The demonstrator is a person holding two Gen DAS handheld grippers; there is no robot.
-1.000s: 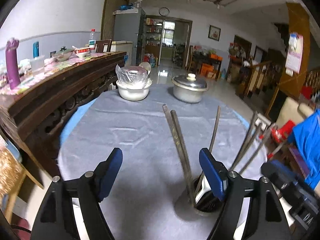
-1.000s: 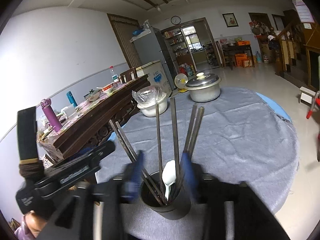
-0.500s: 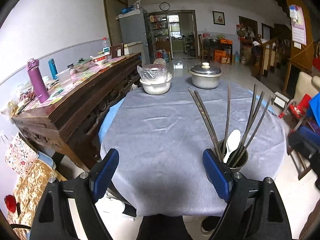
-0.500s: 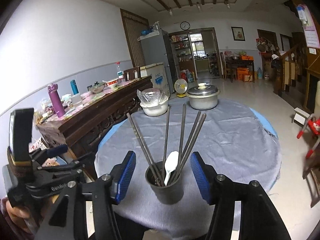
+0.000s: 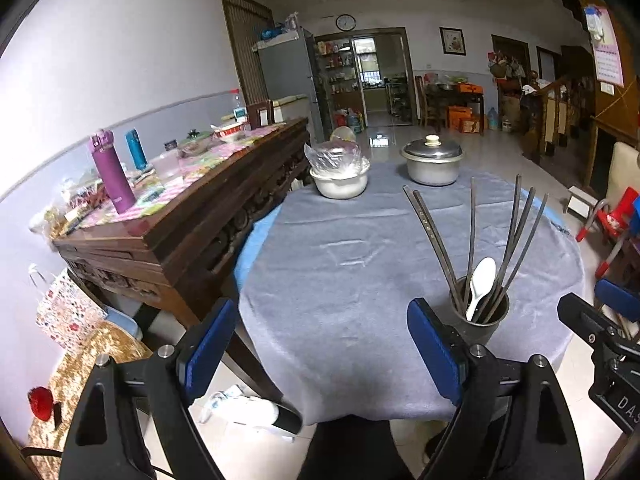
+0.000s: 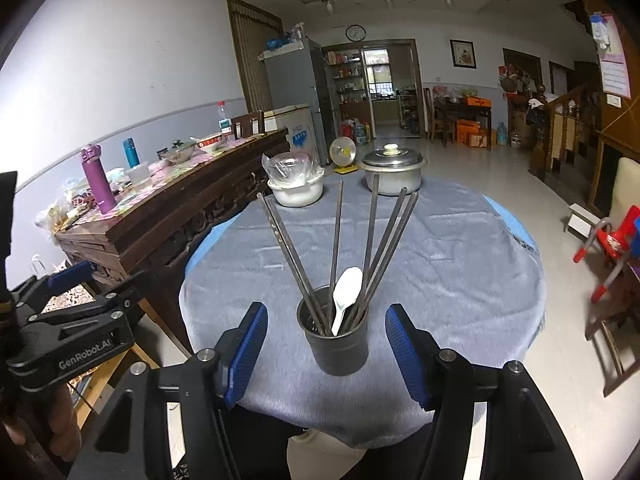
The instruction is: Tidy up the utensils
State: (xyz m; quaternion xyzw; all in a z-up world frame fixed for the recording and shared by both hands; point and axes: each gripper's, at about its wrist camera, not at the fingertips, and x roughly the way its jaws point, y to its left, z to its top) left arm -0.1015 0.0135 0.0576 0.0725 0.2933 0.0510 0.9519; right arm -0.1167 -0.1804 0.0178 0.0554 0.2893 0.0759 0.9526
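Note:
A dark cylindrical utensil holder stands near the front edge of the round table with the grey cloth. It holds several dark chopsticks and a white spoon. It also shows in the left wrist view, with the chopsticks and the spoon. My right gripper is open and empty, pulled back in front of the holder. My left gripper is open and empty, off the table's front left edge.
A white bowl covered with plastic and a lidded metal pot stand at the far side of the table. A carved wooden sideboard with bottles runs along the left. A red child's chair stands to the right.
Both grippers have drawn back from the holder and off the table. The right gripper's jaws have opened wide; the holder with chopsticks and spoon stays standing on the cloth.

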